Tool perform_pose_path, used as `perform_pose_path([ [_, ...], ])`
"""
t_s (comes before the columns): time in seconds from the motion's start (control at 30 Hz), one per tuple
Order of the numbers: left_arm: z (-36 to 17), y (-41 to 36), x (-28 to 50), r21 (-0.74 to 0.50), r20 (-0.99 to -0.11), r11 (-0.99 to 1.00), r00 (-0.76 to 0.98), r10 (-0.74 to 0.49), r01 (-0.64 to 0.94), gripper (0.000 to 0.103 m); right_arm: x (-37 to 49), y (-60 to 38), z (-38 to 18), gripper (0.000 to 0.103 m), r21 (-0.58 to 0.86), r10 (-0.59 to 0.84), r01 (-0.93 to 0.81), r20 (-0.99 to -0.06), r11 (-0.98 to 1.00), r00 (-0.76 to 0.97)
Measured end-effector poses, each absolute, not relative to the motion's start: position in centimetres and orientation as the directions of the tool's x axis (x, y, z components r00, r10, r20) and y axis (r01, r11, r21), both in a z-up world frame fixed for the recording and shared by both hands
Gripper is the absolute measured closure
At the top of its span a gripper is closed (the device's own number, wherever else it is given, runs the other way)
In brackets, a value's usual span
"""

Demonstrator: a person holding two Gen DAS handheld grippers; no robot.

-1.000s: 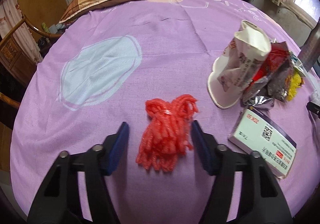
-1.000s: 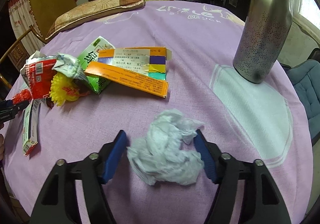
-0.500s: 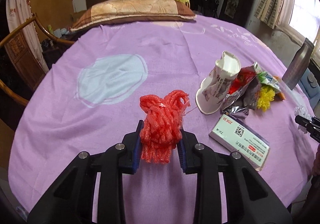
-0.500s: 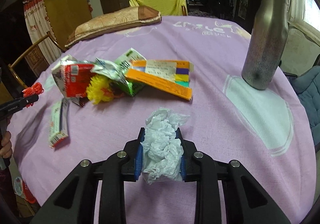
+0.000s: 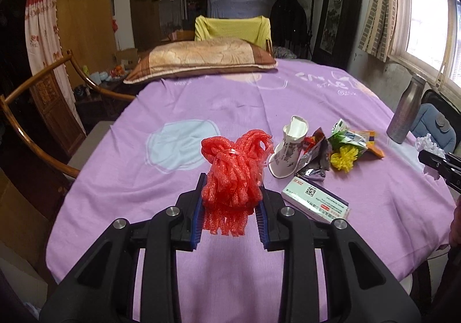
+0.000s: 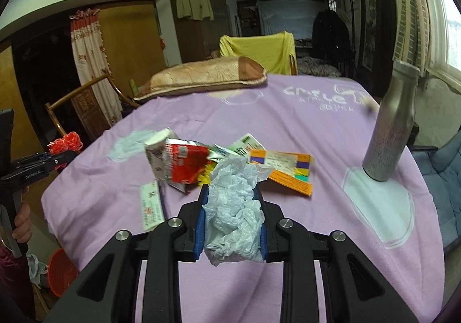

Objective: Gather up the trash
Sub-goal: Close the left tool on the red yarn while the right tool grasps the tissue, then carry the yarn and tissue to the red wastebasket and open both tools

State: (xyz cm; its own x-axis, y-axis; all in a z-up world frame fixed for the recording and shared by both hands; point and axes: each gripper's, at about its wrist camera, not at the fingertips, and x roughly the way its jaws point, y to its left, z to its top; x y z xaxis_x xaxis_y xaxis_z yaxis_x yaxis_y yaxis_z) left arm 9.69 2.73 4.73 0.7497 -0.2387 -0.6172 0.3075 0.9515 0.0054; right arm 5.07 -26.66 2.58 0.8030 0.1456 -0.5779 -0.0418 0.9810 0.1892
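The left gripper (image 5: 230,202) is shown clamped on a red mesh bundle (image 5: 234,170), and the right gripper (image 6: 232,213) is clenched on a crumpled white tissue (image 6: 234,202); a second ago both items were lying on the purple tablecloth (image 5: 201,109) between spread jaws, which have since been closed and raised. Two pieces are thus judged collected, while the paper cup (image 5: 291,150), wrappers (image 5: 317,156) and cartons (image 6: 283,170) are left on the cloth.

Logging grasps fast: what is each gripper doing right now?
Left gripper: shut on the red foam net bundle.
Right gripper: shut on the crumpled white tissue wad.
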Motion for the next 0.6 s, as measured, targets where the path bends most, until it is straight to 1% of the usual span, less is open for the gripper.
perform_pose_path([
  [0.17, 6.4, 4.2, 6.2, 0.022, -0.581, 0.957, 0.782, -0.224, 0.291, 0.071, 2.9, -24.9, 4.5, 0.074, 0.194, 0.189, -0.098, -0.532, 0.976, 0.825],
  [0.4, 7.4, 8.2, 1.4, 0.024, -0.562, 0.971, 0.806, -0.184, 0.238, 0.071, 0.5, -21.6, 6.3, 0.074, 0.19, 0.269, -0.2, -0.489, 0.961, 0.83],
  [0.6, 6.3, 13.8, -2.2, 0.064, -0.585, 0.991, 0.809, -0.055, 0.114, 0.07, -0.1, -16.6, 7.3, 0.074, 0.196, 0.398, -0.347, -0.48, 0.917, 0.782],
])
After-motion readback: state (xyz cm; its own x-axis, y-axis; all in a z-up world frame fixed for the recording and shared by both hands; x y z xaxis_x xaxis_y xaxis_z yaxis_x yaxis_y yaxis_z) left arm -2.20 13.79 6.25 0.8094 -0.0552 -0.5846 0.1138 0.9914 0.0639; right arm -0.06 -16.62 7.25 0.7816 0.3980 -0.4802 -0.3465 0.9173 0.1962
